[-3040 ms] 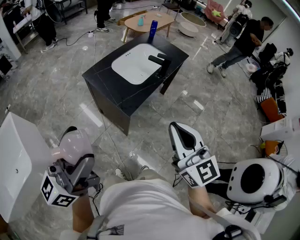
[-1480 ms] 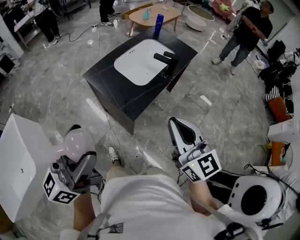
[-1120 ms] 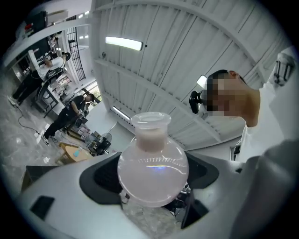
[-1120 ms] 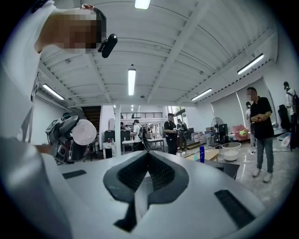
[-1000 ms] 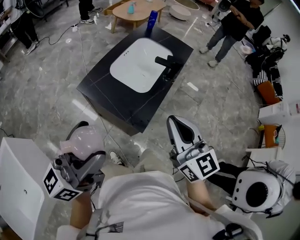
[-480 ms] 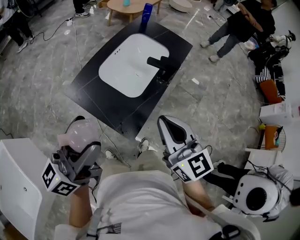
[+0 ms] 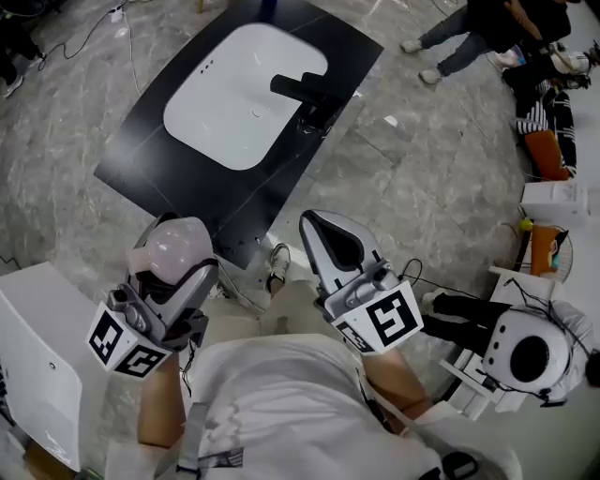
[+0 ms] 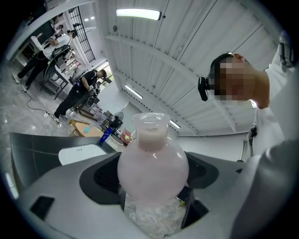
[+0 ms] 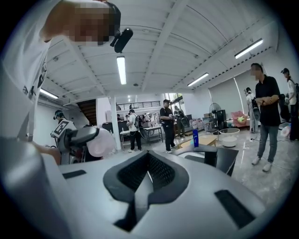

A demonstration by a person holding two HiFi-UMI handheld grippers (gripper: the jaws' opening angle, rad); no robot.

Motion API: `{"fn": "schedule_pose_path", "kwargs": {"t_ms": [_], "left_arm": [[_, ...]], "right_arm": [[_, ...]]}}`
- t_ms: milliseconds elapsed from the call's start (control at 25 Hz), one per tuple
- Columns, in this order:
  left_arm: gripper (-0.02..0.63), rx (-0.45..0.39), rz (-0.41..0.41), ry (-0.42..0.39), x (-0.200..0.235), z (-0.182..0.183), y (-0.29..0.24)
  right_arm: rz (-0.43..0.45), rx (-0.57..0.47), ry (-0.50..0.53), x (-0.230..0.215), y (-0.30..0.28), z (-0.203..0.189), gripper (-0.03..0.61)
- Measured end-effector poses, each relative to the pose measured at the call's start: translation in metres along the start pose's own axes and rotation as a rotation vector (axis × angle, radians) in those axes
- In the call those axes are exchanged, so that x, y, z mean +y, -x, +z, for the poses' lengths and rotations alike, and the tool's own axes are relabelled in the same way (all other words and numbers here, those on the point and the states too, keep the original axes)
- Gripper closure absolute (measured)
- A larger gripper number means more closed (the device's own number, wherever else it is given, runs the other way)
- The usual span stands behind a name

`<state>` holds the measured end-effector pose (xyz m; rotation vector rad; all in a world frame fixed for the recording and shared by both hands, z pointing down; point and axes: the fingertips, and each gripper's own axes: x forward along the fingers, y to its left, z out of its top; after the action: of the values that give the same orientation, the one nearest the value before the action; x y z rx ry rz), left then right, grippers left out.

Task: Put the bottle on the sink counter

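A round pale-pink bottle [image 7: 173, 247] with a short neck sits between the jaws of my left gripper [image 7: 176, 272], which is shut on its belly. In the left gripper view the bottle [image 8: 152, 163] stands upright and fills the middle. My right gripper [image 7: 330, 234] is shut with nothing in it, and its pads meet in the right gripper view [image 9: 148, 161]. The black sink counter [image 7: 141, 159] with a white basin [image 7: 234, 94] and a black faucet [image 7: 300, 92] lies just ahead of both grippers.
A white cabinet [image 7: 37, 347] stands at my left. On the floor at the right lies a white helmet-like device [image 7: 530, 356]. A person [image 7: 478, 28] stands beyond the counter, top right. A blue bottle [image 9: 195, 138] stands far behind the counter.
The sink counter has come much closer and slid down and left in the head view. Both grippers have kept their pose, and the pink bottle is still in the left one.
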<state>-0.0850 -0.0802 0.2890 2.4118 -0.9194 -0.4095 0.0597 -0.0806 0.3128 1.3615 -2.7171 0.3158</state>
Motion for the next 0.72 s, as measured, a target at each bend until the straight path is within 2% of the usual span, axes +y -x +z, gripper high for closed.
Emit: {"fn": "schedule_pose_path", "kwargs": {"t_ms": [240,720], "left_arm": [[0.21,0.067,0.034,0.016,0.028,-0.043,-0.019],[0.211,0.308,0.184,-0.073,0.091,-0.165,-0.015]], "right_arm": [[0.023,0.076,-0.033,-0.005,-0.007,-0.036,0.568],[0.031,0.167,-0.1,-0.019,-0.015,-0.107,0.568]]}}
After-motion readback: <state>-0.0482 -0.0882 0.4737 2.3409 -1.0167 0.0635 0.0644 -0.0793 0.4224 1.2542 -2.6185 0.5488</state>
